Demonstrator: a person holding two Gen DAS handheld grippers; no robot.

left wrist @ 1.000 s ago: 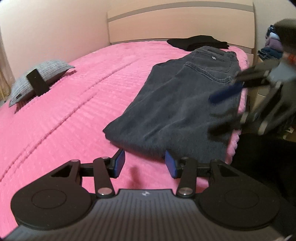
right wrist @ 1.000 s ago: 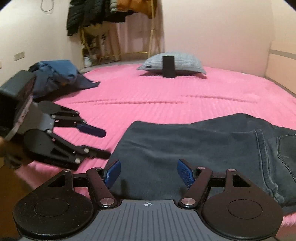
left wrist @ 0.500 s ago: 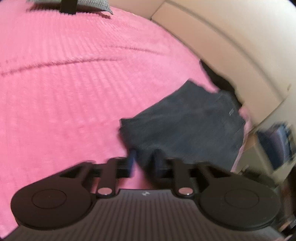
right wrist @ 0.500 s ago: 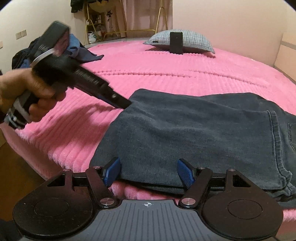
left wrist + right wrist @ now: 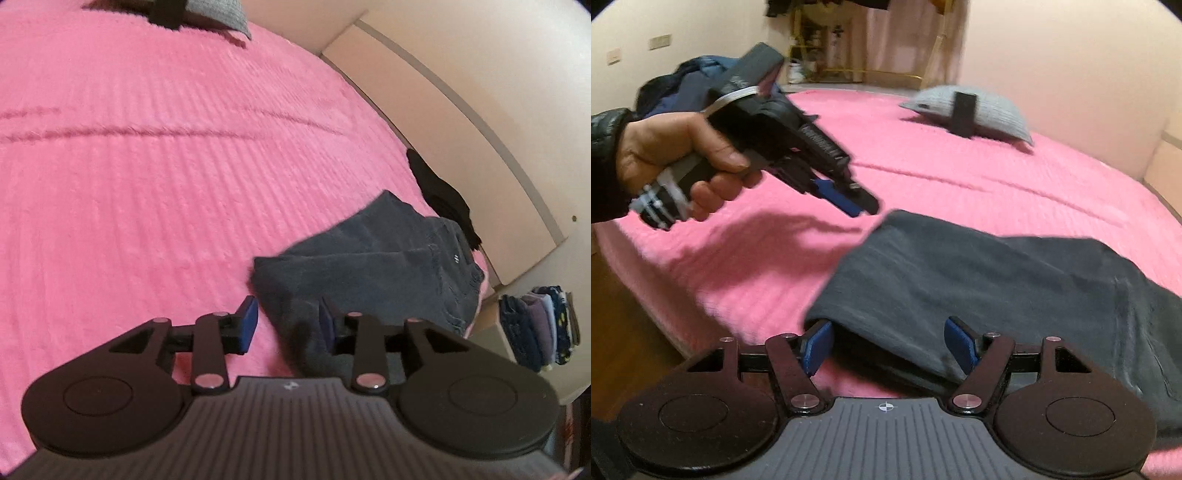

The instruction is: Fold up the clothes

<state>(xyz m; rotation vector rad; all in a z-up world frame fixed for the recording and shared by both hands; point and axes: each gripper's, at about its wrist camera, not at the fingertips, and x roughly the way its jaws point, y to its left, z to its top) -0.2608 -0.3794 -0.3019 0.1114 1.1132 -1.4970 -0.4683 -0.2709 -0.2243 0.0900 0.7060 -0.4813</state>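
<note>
Since a second ago our left tool (image 5: pixel 286 321) rolled toward the jeans (image 5: pixel 373 273) corner, jaws opening around it; right tool (image 5: pixel 886 345) spread, hem between.

I note a bed (image 5: pixel 147 166) under a pink ribbed cover, pale headboard (image 5: pixel 443 122) behind. Cream walls (image 5: pixel 1052 55). Wood floor (image 5: pixel 624 332) alongside. Clothes rack (image 5: pixel 857 70) far off, lit warm and dim.

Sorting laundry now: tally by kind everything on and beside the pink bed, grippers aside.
Dark jeans: 1
Black garment: 1
Heap of blue clothes: 1
Stack of folded clothes: 1
Grey pillow: 1
Black block on the pillow: 1
Total: 6
</note>
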